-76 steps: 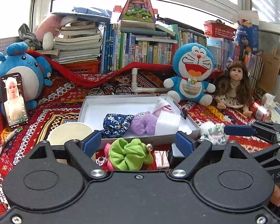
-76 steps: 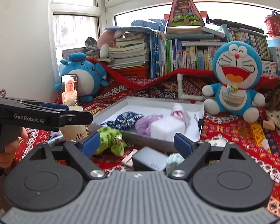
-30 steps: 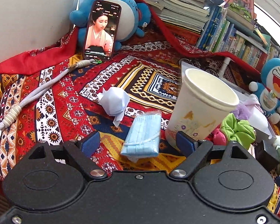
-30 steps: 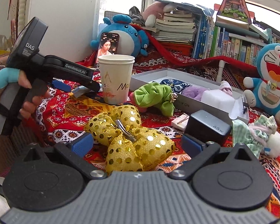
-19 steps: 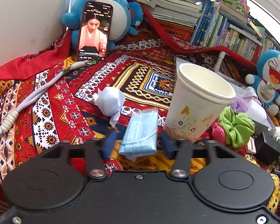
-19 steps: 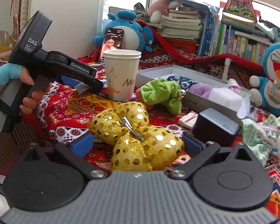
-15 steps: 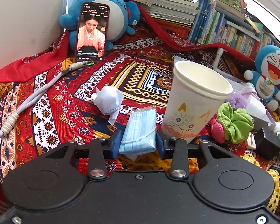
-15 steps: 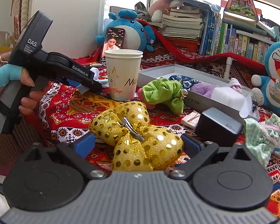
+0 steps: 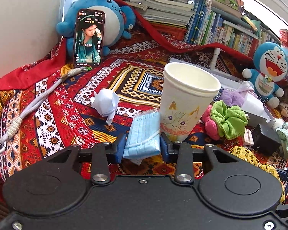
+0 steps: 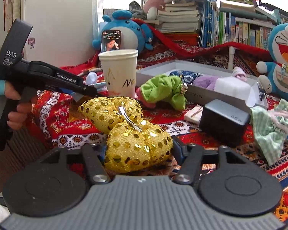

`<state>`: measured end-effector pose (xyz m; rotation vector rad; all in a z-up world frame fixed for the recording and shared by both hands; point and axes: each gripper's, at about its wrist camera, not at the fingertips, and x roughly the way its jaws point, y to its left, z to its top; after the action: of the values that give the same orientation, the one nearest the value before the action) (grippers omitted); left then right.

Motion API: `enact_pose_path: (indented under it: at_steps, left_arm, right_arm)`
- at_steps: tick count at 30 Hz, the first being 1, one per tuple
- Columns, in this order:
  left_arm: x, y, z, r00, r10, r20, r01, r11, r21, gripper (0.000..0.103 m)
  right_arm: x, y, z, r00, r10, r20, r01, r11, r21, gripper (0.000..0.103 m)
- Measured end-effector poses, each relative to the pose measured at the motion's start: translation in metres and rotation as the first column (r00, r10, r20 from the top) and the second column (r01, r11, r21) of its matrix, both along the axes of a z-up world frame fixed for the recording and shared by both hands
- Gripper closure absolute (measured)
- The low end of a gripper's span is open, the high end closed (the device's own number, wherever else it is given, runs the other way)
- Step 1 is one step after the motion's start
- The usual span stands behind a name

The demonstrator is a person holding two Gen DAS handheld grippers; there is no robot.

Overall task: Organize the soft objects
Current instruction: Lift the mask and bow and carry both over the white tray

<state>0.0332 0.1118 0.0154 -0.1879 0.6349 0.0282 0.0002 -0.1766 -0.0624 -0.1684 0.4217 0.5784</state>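
Observation:
My left gripper (image 9: 142, 148) is shut on a light blue face mask pack (image 9: 144, 134) that lies on the patterned cloth, just left of a paper cup (image 9: 186, 99). My right gripper (image 10: 139, 149) is shut on a gold sequin bow (image 10: 132, 132) at the cloth's near edge. A green scrunchie (image 10: 163, 92) lies against the front of a grey tray (image 10: 220, 97) that holds a navy scrunchie, a purple soft piece and a white block. The left gripper also shows in the right wrist view (image 10: 84, 94).
A crumpled white tissue (image 9: 105, 103), a grey cord (image 9: 28, 109) and a phone (image 9: 88, 38) propped on a blue plush lie left of the cup. A black charger block (image 10: 223, 122), a green striped scrunchie (image 10: 268, 126), a Doraemon plush (image 10: 284, 57) and books sit to the right and behind.
Both grippers have closed: the left jaws came in onto the blue mask pack, the right jaws onto the gold bow. Earlier both had swung left from facing the tray.

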Motion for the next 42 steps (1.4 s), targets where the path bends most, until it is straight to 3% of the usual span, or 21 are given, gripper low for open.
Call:
enact_pose_path:
  at_steps: [10, 22, 36, 42]
  left_arm:
    - [-0.006, 0.002, 0.019, 0.999, 0.005, 0.054, -0.006, 1.000, 0.013, 0.068]
    - [0.000, 0.014, 0.063, 0.987, 0.017, 0.157, -0.023, 0.999, 0.031, 0.068]
    - [0.045, 0.005, 0.113, 0.984, -0.104, 0.146, 0.107, 0.994, -0.013, 0.068]
    - [0.079, -0.011, 0.132, 0.981, -0.173, 0.086, 0.176, 0.984, -0.027, 0.068]
  right_arm:
    - [-0.001, -0.008, 0.016, 0.997, -0.053, 0.052, 0.052, 0.998, 0.030, 0.040]
    - [0.013, -0.030, 0.050, 0.981, -0.166, 0.098, 0.159, 0.984, 0.078, 0.040]
    - [0.052, -0.048, 0.092, 0.958, -0.270, 0.098, 0.261, 0.960, 0.100, 0.039]
    - [0.078, -0.055, 0.109, 0.951, -0.300, 0.075, 0.292, 0.951, 0.097, 0.038]
